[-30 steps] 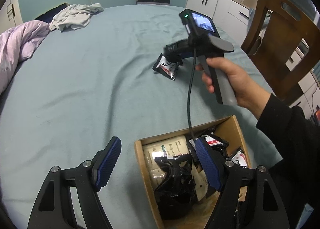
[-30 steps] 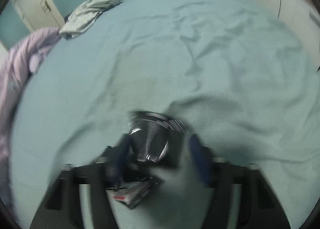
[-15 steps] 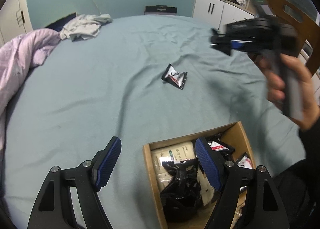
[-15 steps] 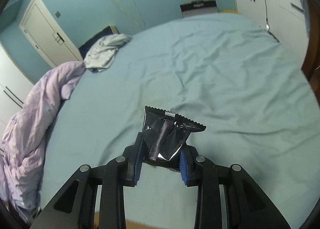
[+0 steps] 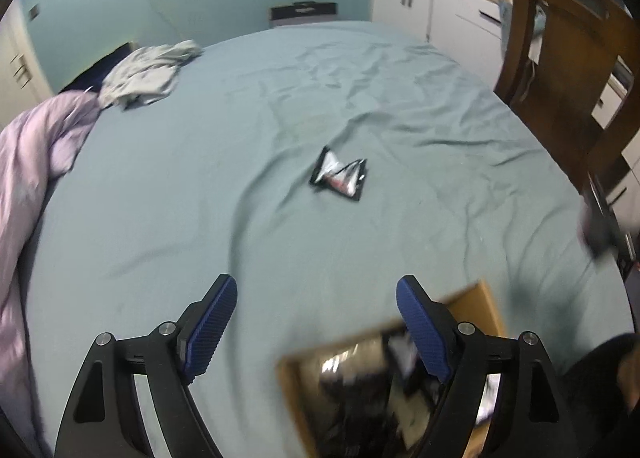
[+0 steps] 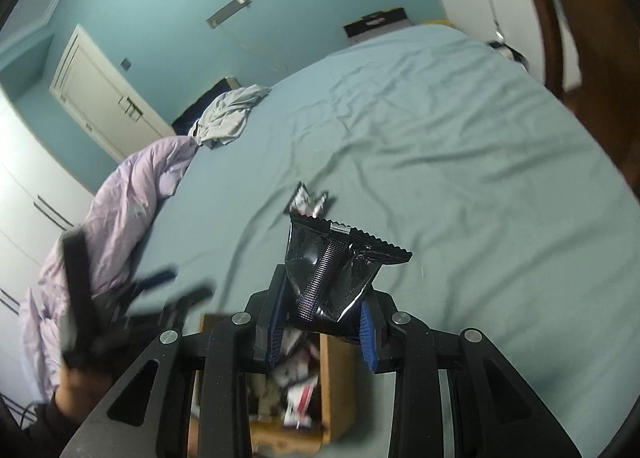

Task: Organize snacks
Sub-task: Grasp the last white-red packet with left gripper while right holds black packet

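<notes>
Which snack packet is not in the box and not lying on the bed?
The black packet clamped in the right gripper, above the box. The other loose packet lies flat on the bed.

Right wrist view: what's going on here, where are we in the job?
A person is sorting snack packets into a cardboard box on the bed. The right gripper is clamped on a black foil packet, held above the box, which already has several packets inside. The left gripper holds nothing; its jaws have just been opening wider. One black-and-white packet lies loose on the sheet.
</notes>
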The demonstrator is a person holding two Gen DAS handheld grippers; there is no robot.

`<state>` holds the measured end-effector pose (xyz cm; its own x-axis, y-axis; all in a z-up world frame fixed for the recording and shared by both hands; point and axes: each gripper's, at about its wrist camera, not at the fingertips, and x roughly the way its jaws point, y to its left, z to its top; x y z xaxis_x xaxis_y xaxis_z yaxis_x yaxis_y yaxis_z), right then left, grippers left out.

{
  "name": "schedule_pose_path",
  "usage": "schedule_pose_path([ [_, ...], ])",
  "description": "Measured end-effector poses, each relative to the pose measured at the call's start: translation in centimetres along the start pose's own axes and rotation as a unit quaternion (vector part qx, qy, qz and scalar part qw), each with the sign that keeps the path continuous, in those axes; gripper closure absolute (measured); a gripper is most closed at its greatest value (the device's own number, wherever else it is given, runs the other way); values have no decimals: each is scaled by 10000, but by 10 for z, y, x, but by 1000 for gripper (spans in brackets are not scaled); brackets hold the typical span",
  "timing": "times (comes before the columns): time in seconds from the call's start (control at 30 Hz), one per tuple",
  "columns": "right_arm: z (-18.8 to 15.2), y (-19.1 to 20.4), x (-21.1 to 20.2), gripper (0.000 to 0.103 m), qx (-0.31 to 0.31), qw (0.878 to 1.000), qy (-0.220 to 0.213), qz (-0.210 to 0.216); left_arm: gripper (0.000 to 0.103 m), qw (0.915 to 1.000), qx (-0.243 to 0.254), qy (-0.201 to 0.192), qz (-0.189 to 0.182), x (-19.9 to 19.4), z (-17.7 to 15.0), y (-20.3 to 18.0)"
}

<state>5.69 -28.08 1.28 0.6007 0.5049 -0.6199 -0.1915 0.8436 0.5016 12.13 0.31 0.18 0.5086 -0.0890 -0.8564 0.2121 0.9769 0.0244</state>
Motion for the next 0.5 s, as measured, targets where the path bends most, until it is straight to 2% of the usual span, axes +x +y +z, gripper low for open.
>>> schedule_pose_path([
  [0.13, -16, -3, -7, 74, 194, 9998, -61, 0, 18, 9993, 255, 238, 95, 35, 37, -17],
  [0.23, -10, -1, 1, 74, 97, 9998, -141, -77, 18, 9983, 260, 505, 93, 75, 66, -28],
  [0.5, 1, -12, 34, 74, 427, 9990, 164, -24, 18, 9929, 157, 1152, 235, 162, 97, -43],
])
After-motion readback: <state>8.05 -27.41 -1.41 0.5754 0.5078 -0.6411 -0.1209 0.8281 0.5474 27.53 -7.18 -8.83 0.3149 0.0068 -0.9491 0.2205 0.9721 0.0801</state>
